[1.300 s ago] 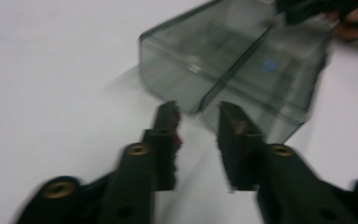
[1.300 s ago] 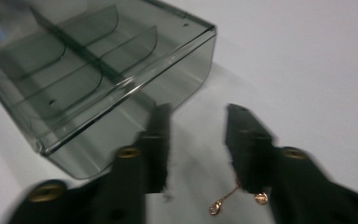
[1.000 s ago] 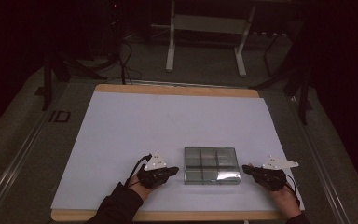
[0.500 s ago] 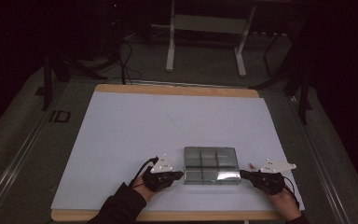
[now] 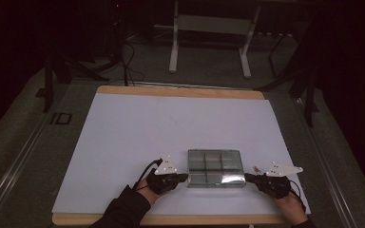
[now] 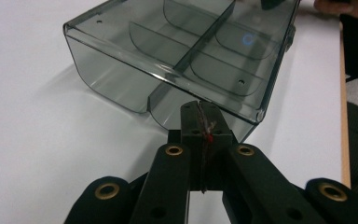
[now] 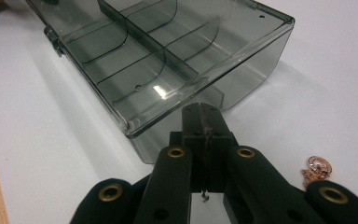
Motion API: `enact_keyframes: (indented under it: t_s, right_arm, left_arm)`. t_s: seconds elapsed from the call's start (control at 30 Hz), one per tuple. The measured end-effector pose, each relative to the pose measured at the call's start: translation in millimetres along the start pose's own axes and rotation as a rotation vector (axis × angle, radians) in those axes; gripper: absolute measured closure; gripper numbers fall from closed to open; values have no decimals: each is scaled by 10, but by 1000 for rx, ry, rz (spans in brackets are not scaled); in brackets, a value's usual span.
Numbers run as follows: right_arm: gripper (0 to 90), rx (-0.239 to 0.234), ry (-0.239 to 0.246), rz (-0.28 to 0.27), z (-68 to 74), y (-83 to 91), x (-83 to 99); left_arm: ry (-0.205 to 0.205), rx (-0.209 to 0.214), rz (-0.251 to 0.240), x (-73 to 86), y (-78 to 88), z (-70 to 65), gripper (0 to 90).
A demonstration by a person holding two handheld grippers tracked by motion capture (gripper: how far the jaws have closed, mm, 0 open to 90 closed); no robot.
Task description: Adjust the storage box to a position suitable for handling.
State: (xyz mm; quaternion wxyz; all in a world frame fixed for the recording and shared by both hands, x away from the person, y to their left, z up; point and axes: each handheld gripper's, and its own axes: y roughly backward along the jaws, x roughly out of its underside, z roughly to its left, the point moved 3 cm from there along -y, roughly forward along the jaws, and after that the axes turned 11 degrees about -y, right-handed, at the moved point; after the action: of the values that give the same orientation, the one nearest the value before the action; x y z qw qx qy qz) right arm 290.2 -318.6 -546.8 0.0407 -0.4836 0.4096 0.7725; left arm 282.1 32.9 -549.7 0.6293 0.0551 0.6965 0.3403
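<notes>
A white table with a pale wooden edge stands in a dim room. Near its front edge sits a smoky, see-through plastic organizer box, closed, with dividers that split it into compartments. No brand, label or lettering can be read on the box. On the floor to the left of the table there is a dark marking that looks like letters, too blurred to read.

A person's hands come in from the bottom. The left gripper lies just at the box's left side, and the right gripper just at its right side, so the box sits between them.

In the left gripper view, the left gripper has its black jaws pressed together with nothing between them, their tips right at the box's lower corner. In the right gripper view, the right gripper also has its jaws pressed together and empty, tips at the box's near wall. A small rose-gold ornament on a chain lies on the white surface beside the right gripper.
</notes>
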Motion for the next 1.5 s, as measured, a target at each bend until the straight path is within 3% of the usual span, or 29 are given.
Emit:
enact_keyframes:
  t_s: [0.67, 0.77, 1.2, 1.5]
  right_arm:
    - [898, -13, 7, -26, 18, 41, -46]
    - [839, 5, 9, -34, 14, 46, -49]
    - [781, -1, -2, -73, -1, 69, -112]
    - [755, 18, 17, -107, -18, 60, -239]
  left_arm:
    - [5, -6, -13, -18, -2, -2, 900]
    - [10, -22, -15, -10, 5, 20, 809]
    - [-15, -35, -43, -120, 25, 76, 692]
    - [-40, -53, -63, -226, 51, 139, 691]
